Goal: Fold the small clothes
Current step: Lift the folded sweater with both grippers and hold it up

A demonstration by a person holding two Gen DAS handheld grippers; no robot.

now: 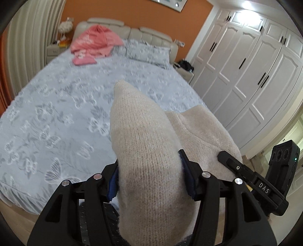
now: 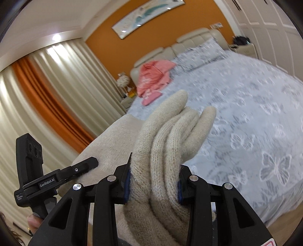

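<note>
Above bed, at foot end, cream knit sweater held up in air between both my tongs. Left tongs pinching thick fold of sweater; right tongs pinching bunched ridges of same sweater. Each tongs visible beside other across stretched cloth. Pink clothes heaped near headboard at 11 o'clock, well apart. White wardrobe at 2 o'clock.

Two tongs are up, the left tongs and the right tongs, both clamped on one cream knitted garment. One bed carries two patterned pillows and one heap of pink clothes. One picture hangs on the orange wall, and one bedside cabinet stands at each side, two in all.
</note>
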